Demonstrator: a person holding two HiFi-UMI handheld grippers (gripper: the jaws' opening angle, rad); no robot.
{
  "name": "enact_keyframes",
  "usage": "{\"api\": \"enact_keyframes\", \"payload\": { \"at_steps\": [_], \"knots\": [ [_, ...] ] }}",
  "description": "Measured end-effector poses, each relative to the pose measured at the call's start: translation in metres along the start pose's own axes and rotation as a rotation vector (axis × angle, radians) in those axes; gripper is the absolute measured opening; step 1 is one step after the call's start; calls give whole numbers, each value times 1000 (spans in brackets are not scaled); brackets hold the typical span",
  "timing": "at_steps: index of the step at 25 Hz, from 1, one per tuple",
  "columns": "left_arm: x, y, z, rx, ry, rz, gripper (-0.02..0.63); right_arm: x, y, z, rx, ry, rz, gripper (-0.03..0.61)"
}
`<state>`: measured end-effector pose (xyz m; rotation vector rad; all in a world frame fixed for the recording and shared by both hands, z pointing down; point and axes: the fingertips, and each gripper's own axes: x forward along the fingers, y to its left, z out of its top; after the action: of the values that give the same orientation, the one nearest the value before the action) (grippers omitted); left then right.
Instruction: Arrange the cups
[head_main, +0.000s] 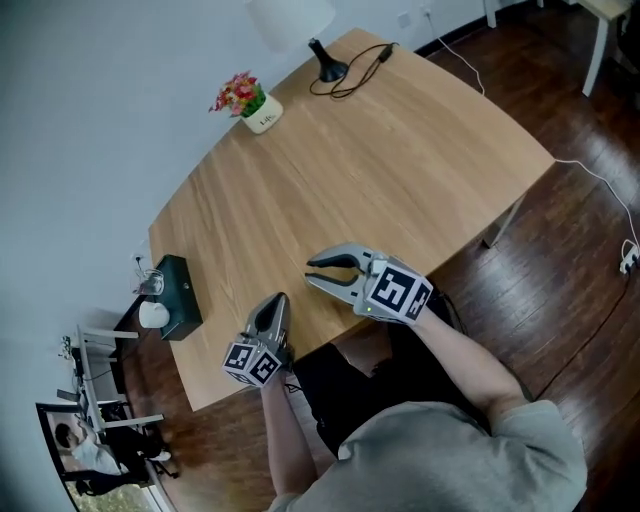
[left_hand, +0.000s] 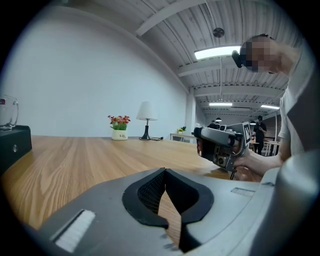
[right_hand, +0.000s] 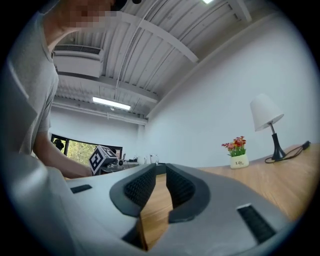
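A clear glass cup (head_main: 150, 284) and a white cup (head_main: 153, 314) stand at the black box (head_main: 181, 296) on the table's left edge. In the left gripper view the glass cup (left_hand: 6, 113) rests on top of that box (left_hand: 14, 145). My left gripper (head_main: 281, 299) lies low at the near table edge, with its jaws meeting at the tips (left_hand: 164, 172) and nothing in them. My right gripper (head_main: 312, 272) hovers just right of it and points left. Its jaws (right_hand: 160, 172) stand a little apart, holding nothing. Both grippers are far from the cups.
The wooden table (head_main: 380, 170) carries a small flower pot (head_main: 252, 105) and a lamp (head_main: 325, 60) with its cable at the far end. Shelving and a person (head_main: 85, 450) are on the floor at lower left. Dark wood floor lies to the right of the table.
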<state>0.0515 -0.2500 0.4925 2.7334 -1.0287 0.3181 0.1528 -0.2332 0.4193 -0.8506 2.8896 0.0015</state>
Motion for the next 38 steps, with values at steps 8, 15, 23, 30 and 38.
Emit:
{"api": "enact_keyframes", "payload": {
  "at_steps": [8, 15, 23, 30, 38],
  "knots": [
    [4, -5, 3, 12, -15, -24, 11, 3, 13, -3, -17, 16, 34, 78],
    [2, -10, -2, 14, -1, -51, 11, 1, 15, -8, 15, 2, 39, 78],
    [4, -11, -2, 19, 6, -53, 10, -2, 19, -7, 19, -2, 54, 78],
    [1, -12, -2, 15, -8, -50, 10, -1, 23, -10, 31, 9, 59, 78],
    [3, -12, -2, 16, -7, -49, 9, -4, 20, -8, 33, -2, 51, 78]
  ]
}}
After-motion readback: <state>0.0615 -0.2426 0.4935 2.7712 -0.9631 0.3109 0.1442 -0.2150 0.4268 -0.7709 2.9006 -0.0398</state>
